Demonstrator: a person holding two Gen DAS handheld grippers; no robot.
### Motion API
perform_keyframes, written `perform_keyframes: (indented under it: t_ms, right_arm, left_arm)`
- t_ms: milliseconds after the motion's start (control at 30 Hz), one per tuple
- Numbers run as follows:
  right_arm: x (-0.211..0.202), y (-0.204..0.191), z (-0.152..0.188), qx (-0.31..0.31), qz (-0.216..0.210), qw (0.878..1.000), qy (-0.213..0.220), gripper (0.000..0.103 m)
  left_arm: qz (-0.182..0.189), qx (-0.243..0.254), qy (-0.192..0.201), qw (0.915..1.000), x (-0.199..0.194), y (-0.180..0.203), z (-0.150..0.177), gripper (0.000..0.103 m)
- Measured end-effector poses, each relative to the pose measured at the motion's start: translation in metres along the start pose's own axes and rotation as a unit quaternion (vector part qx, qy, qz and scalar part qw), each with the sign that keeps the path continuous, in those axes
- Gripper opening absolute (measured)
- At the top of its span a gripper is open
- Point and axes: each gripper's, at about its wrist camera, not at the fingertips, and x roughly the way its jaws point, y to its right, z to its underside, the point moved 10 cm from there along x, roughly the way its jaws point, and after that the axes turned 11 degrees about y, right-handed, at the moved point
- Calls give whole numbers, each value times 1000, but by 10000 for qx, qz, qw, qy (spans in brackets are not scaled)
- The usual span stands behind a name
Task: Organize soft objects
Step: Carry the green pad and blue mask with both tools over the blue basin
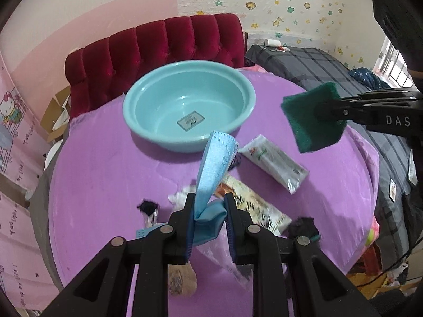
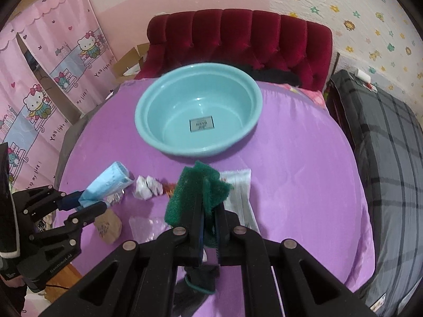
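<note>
My left gripper is shut on a folded light blue cloth and holds it above the purple table; it also shows in the right wrist view. My right gripper is shut on a green scouring pad, also held in the air; the pad shows at the right of the left wrist view. An empty teal basin stands at the far side of the table, beyond both grippers.
On the purple table lie a white tube, a printed packet, crumpled white paper, a brown paper bag, clear plastic and small black items. A red chair stands behind; a bed at right.
</note>
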Motion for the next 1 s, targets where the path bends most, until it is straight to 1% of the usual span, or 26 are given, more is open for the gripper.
perform_keyframes:
  t_ms: [267,533,733,1000]
  right_arm:
    - [23,-7,-39,-33,-42,9999,102,5]
    - [56,-8,-69,93,-94,9998,132,5]
    - [86,-3,-86,205,-112,9997,97,6]
    - [125,7,-99,402,-89,9992,-7,6]
  left_arm:
    - [47,-4,92,9999,22,-12,-32,22]
    - [144,1,83,9999,56,-23,-62,22]
    - [210,-43,62,9998,84,-35,-77,22]
    - [328,-98,-8,9994,121,-46,-94,23]
